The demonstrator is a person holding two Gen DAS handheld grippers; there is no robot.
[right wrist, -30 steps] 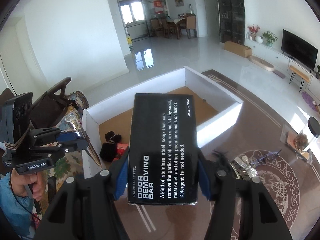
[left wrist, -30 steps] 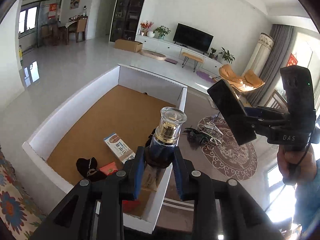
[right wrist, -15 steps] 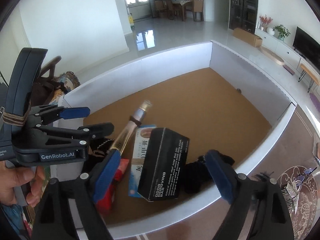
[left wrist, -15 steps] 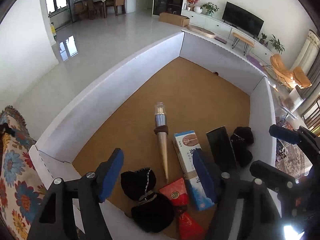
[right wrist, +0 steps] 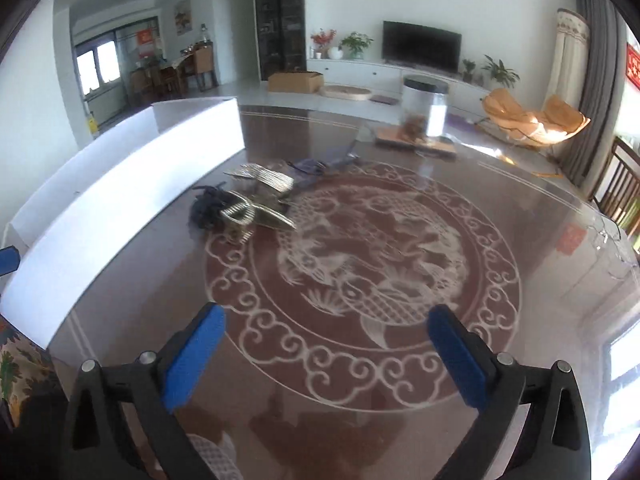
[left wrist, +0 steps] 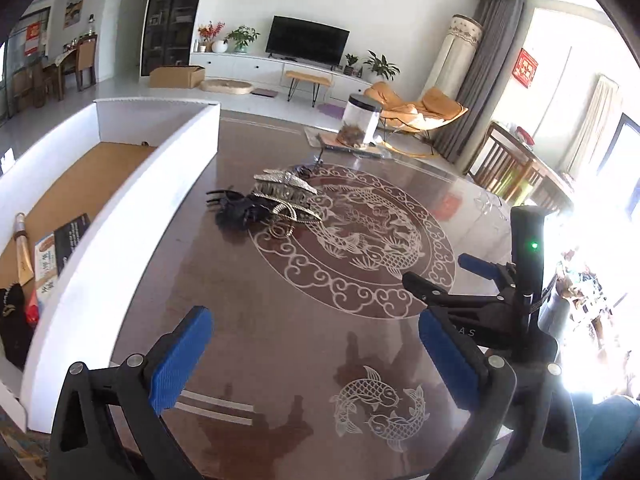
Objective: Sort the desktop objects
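Your bottle and black box have left the grippers and now lie in the white tray (left wrist: 120, 216) at the left edge. The pile of hair clips (left wrist: 272, 204) sits on the table (left wrist: 280, 320), upper centre, just beside the tray wall. Your left gripper (left wrist: 316, 364) and right gripper (right wrist: 326, 360) are opening wide with nothing between their pads.

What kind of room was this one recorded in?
Most likely a home living room with a dining area. A television stands on a low white cabinet, an orange lounge chair sits near grey curtains, and the work happens on a dark patterned table.
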